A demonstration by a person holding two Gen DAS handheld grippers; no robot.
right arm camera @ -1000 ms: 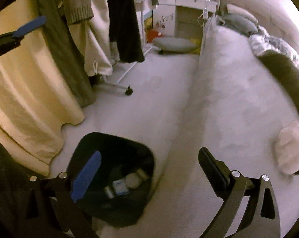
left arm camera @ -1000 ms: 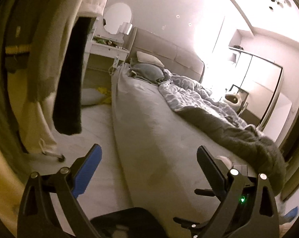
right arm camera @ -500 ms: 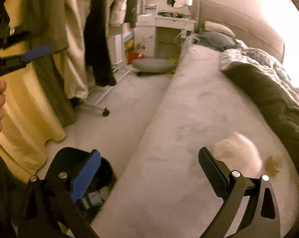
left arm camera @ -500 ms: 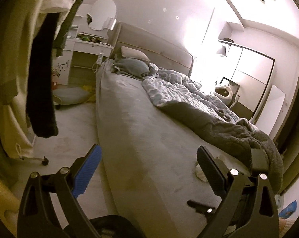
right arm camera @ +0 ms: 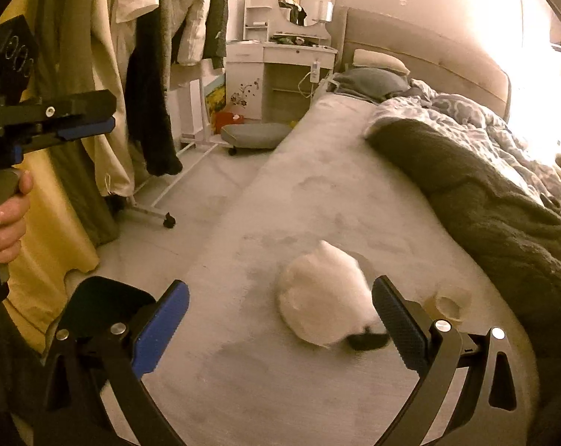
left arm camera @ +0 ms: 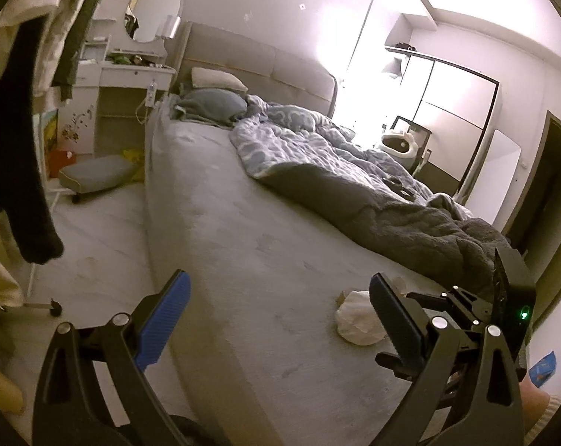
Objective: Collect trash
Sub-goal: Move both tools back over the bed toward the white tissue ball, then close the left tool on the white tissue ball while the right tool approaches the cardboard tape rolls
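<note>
Crumpled tissue point(right arm camera: 323, 293), lower centre, on bed point(right arm camera: 317, 193) — right claw point(right arm camera: 280, 319) wide open, empty; straddle it before you close.

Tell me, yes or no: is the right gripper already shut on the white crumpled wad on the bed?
No. The right gripper is wide open, with the white wad lying on the bed ahead of its fingers, ungrasped.

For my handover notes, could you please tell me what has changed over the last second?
The right gripper has swung up from over the black bin to the bed; the white wad now lies just ahead of its open jaws. Nothing was grasped or released. The left gripper stays open and empty.
</note>
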